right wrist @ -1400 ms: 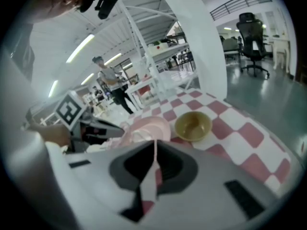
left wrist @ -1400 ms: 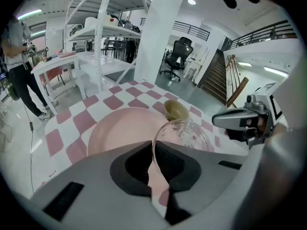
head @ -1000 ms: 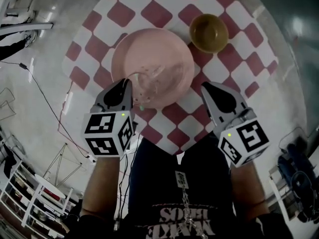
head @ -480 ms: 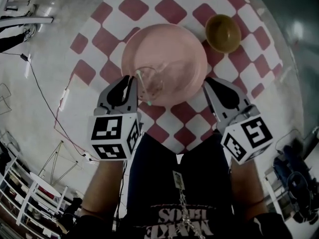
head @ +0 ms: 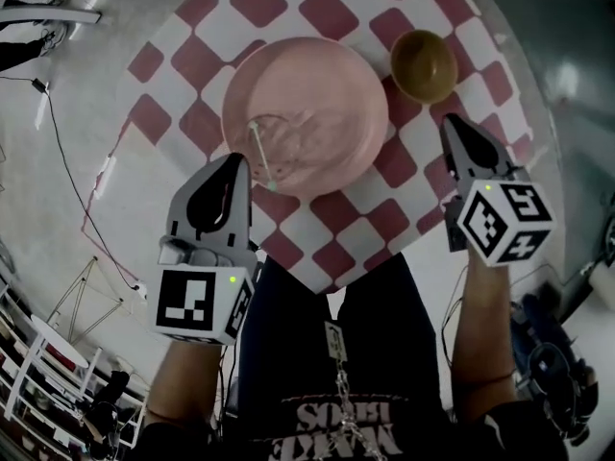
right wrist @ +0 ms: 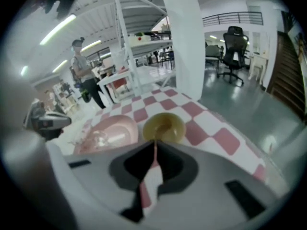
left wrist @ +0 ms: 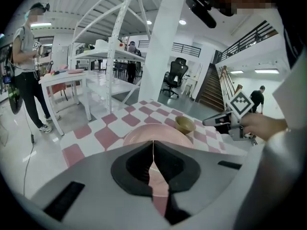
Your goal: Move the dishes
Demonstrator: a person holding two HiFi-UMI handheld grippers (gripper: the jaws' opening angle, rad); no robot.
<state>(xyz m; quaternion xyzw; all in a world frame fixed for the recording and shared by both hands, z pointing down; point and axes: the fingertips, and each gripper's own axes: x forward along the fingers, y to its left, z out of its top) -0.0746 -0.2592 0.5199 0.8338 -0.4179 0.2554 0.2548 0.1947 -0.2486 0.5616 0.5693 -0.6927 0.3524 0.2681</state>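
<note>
**A:** What differs from one second ago?

**B:** The left tongs (head: 233, 161) are no longer at the near rim of the plate (head: 332, 65). They now stand back from it, closer to the person, and touch nothing. Their jaws have just been closing and are now pressed together, with nothing between them. The right tongs (head: 452, 123) have gone out to the right and now point toward the bowl (head: 423, 65). They are near it but apart from it. Their jaws are pressed together and empty, the same as before.

**A:** And the dishes, where are they?

**B:** Both rest on the checked tabletop (head: 259, 0), in the same arrangement as before. The bowl is just beside the plate, at its far right side.

**A:** How many of each thing do you count?

**B:** One pink plate, one yellow-brown bowl, two tongs. On the near side of the plate lies one clear thing (head: 279, 142) with a pale stick, but I cannot tell what it is.
</note>
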